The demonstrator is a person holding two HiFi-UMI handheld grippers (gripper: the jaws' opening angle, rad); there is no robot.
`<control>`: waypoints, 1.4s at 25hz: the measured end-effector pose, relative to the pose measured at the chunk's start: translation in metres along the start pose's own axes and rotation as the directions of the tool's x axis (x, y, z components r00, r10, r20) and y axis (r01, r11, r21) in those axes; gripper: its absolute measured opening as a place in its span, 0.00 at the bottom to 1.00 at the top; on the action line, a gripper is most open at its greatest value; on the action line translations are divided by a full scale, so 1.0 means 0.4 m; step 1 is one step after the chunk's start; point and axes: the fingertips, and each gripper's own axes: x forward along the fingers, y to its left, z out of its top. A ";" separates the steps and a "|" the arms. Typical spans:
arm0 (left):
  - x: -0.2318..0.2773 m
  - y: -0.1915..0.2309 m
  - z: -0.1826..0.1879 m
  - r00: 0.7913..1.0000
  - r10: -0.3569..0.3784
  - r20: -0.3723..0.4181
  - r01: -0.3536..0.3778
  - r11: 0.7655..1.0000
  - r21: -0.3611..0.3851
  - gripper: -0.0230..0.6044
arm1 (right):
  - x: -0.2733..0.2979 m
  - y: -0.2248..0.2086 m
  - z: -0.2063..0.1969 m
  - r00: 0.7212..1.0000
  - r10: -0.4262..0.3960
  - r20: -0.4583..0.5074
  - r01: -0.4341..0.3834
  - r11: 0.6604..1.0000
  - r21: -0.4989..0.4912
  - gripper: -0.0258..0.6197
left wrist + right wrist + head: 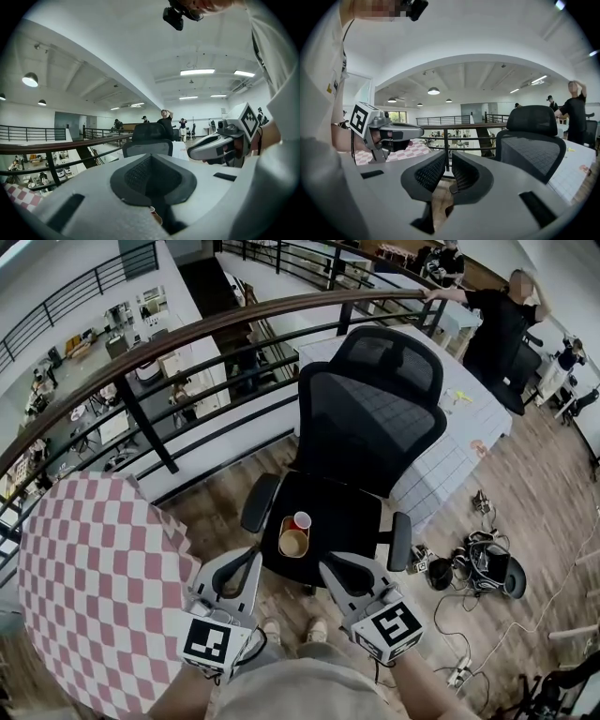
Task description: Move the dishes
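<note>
- Left gripper (251, 557): jaws together, nothing in them. One.
- Right gripper (325, 565): jaws a narrow slit apart, nothing in the slit. One. Both grippers are low, side by side, pointing at the chair seat.
- Dishes on the black seat of the office chair (370, 418), just beyond the jaw tips, touched by neither.
- Tan dish (293, 543): round, shallow, one, toward the front of the seat.
- Cup (302, 520): small, white, reddish rim, upright, one, touching the dish's far edge.
- Table with a pink-and-white checked cloth (94, 577), left of the chair: one.
- Railing (187, 334) behind the chair.
- One person (502, 324) stands far right.
</note>
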 end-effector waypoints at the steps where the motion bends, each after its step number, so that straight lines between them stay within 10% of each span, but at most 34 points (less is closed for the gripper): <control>1: 0.016 0.003 -0.008 1.000 0.003 -0.009 -0.003 1.000 0.008 0.06 | 0.008 -0.018 -0.008 1.000 -0.007 -0.010 0.007 1.000 0.003 0.09; 19: 0.291 0.049 -0.257 0.993 -0.020 -0.116 0.020 1.000 -0.002 0.06 | 0.305 -0.261 -0.271 0.981 0.017 -0.195 -0.018 1.000 -0.008 0.22; 35: 0.466 0.113 -0.653 0.986 -0.003 -0.164 -0.006 0.998 -0.056 0.06 | 0.566 -0.390 -0.762 0.933 0.015 -0.359 0.007 0.998 0.059 0.22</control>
